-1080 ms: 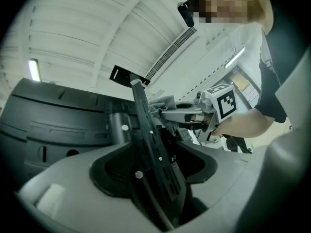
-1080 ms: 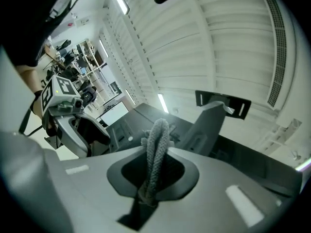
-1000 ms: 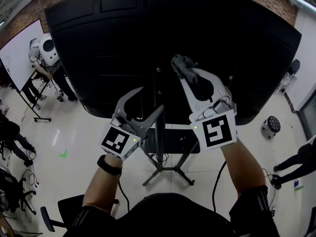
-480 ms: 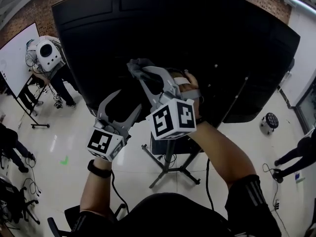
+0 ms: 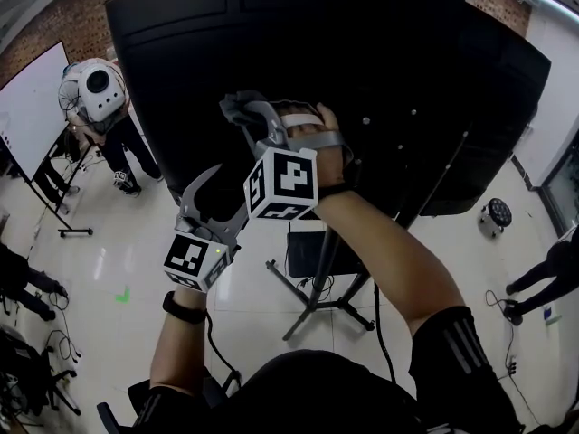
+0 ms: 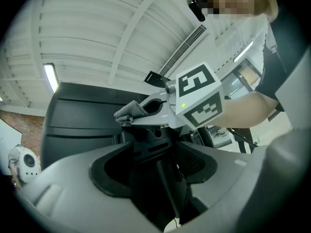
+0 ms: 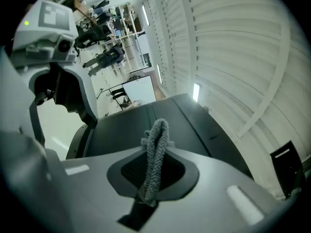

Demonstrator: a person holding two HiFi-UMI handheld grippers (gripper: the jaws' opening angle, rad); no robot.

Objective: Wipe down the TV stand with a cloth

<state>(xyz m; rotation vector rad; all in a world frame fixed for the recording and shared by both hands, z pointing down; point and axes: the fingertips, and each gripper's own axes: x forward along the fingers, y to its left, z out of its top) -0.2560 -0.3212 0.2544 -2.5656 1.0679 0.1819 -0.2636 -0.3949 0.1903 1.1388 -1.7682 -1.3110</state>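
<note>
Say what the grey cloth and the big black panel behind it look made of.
Grey cloth: soft woven or knitted fabric, matte; nubby looped texture shows. Black panel: probably moulded plastic, matte with slight sheen; stepped ridges and seams.

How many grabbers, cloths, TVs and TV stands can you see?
Grippers: 2, the left gripper open, the right gripper shut on the cloth
Grey cloth: 1
Black TV: 1
TV stand: 1
Total: 5
</note>
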